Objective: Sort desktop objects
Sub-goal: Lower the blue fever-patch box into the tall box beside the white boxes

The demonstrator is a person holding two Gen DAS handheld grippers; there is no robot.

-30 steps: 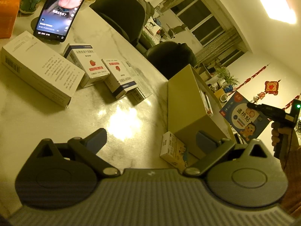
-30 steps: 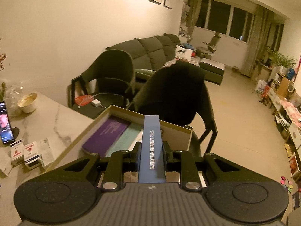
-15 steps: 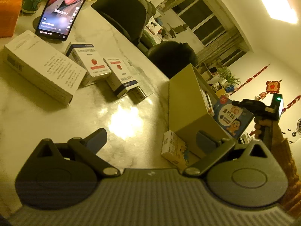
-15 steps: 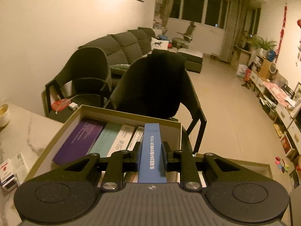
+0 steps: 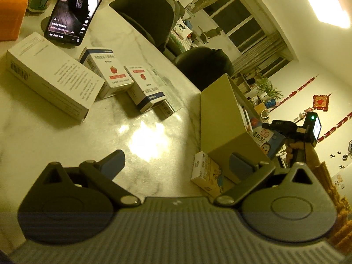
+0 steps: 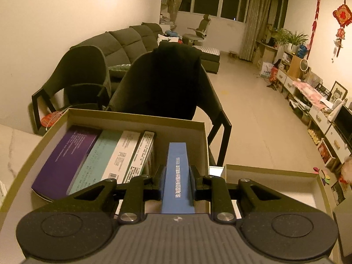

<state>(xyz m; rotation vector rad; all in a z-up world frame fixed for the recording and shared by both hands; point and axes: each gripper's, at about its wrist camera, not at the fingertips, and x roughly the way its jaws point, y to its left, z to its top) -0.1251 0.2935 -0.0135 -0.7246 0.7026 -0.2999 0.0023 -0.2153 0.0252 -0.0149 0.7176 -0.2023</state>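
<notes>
My right gripper [image 6: 177, 179] is shut on a flat blue box [image 6: 177, 171], held on edge over the right end of the open cardboard box [image 6: 136, 115]. Inside that box several flat packs stand side by side: purple [image 6: 63, 160], teal, white. In the left wrist view my left gripper [image 5: 176, 162] hangs open over the marble table [image 5: 140, 136], nothing between its fingers. The cardboard box [image 5: 220, 118] stands to its right, with the blue box [image 5: 267, 138] and the right gripper [image 5: 266, 125] at its far side. A small yellow box [image 5: 206, 173] lies at its foot.
On the table lie a long white box [image 5: 55, 77], two medicine boxes with red marks [image 5: 110, 72] and a leaflet. A phone [image 5: 77, 8] on a stand and an orange tissue box [image 5: 11, 13] stand at the far edge. The box lid [image 6: 275, 189] lies right; chairs beyond.
My right gripper has come down and forward with the blue box, from above the cardboard box to its right end. The left gripper has stayed still and open.
</notes>
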